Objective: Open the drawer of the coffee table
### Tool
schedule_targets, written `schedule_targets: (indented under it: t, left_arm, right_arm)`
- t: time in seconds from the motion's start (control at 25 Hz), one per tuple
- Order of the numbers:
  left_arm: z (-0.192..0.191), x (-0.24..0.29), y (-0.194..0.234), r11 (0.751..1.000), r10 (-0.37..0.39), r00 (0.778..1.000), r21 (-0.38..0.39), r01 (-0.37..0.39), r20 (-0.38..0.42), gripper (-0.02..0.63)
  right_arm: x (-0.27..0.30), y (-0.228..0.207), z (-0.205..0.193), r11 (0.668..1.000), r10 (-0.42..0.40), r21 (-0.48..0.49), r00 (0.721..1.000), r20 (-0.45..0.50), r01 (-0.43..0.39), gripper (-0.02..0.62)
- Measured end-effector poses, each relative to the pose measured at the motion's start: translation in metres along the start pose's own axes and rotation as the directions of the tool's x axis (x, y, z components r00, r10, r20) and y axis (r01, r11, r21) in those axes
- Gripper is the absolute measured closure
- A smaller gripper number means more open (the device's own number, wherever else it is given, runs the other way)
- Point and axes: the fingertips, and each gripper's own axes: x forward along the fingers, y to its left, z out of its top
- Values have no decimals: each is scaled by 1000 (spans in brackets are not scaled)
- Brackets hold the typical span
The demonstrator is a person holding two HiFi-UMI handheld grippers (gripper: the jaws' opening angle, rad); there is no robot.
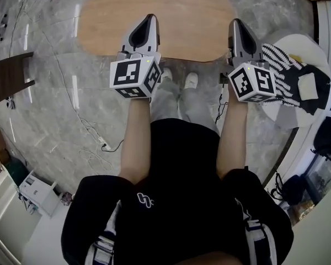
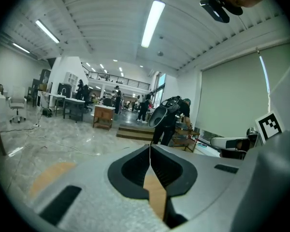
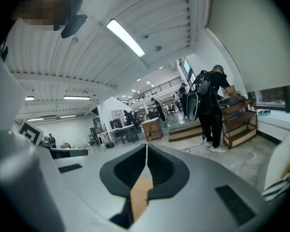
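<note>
The coffee table (image 1: 171,10) has an oval, light wooden top and lies at the top of the head view; no drawer shows in any view. Over its near edge my left gripper (image 1: 150,17) is shut with nothing in it. My right gripper (image 1: 236,23) hangs over the table's right end, also shut and empty. In the left gripper view the jaws of the left gripper (image 2: 150,147) meet in a thin line, with a strip of the wooden top (image 2: 157,197) below them. The right gripper (image 3: 146,146) looks the same in its own view, pads together over wood (image 3: 139,195).
A round white seat (image 1: 314,54) with a black-and-white patterned cloth (image 1: 289,81) stands right of the table. A dark stool (image 1: 8,76) sits at the left, and cables (image 1: 94,134) cross the marble floor. My shoes (image 1: 179,80) are near the table's edge. A person (image 3: 210,105) stands farther off.
</note>
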Motion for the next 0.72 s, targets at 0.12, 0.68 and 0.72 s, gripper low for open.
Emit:
schedule_targets:
  t: [0.12,0.68,0.72]
  left_arm:
    - [-24,2,3,1000,-5,999,-11,4,-42,595]
    - [-157,2,23,996,-17,969,-85,-4,-247,595]
    - [-167,2,23,996,-21,966,-88,-2,-256,595]
  right_arm:
    - [-1,-4,-21,1000,-9,16,1000,-29,10,583]
    - [-7,-19,-141,998,-32,39,975,-220,41,582]
    - [-8,-19,-150,998,-30,38,972,-232,40,583]
